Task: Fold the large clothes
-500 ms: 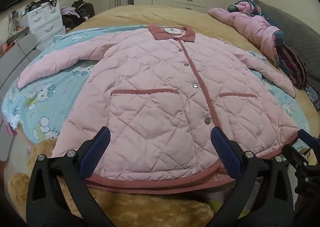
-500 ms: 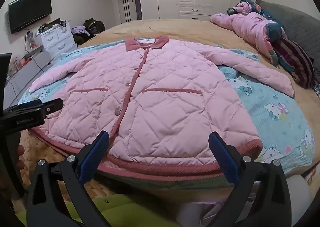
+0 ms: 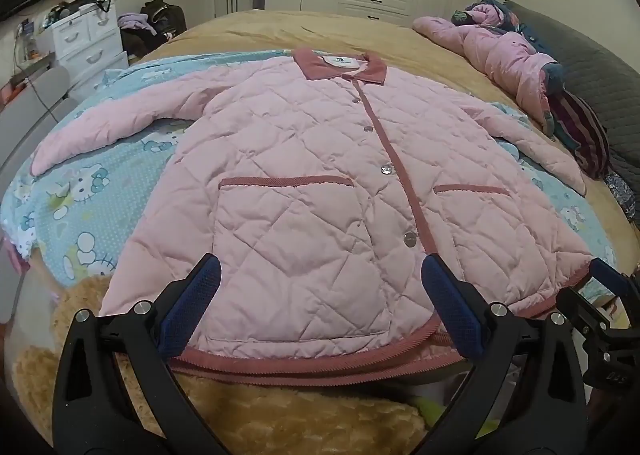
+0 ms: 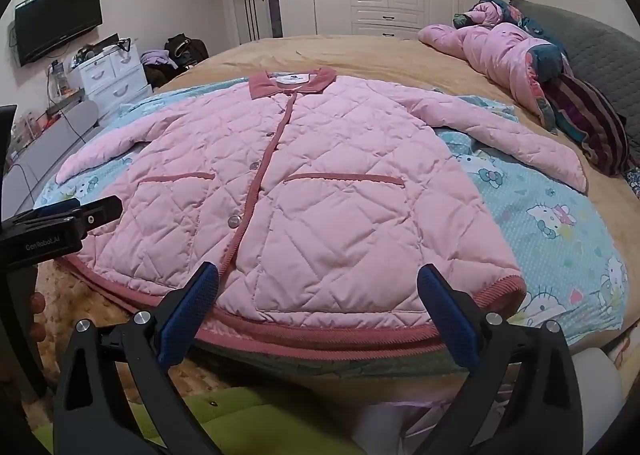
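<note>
A pink quilted jacket (image 3: pixel 312 191) (image 4: pixel 304 195) lies flat and buttoned on the bed, collar at the far end, both sleeves spread out to the sides, its dark pink hem at the near edge. My left gripper (image 3: pixel 320 287) hovers open over the left half of the hem, nothing between its blue pads. My right gripper (image 4: pixel 318 287) is open above the right half of the hem, also holding nothing. The left gripper (image 4: pixel 60 215) shows at the left edge of the right wrist view; one finger (image 3: pixel 608 283) of the right gripper shows at the right edge of the left wrist view.
A blue cartoon-print sheet (image 3: pixel 80 207) (image 4: pixel 560 223) lies under the jacket on a tan bedspread (image 3: pixel 320 31). Another pink coat (image 4: pixel 500 51) and striped clothes (image 4: pixel 592 123) are piled at the far right. A white drawer unit (image 4: pixel 112 75) and a wall TV (image 4: pixel 56 27) stand left.
</note>
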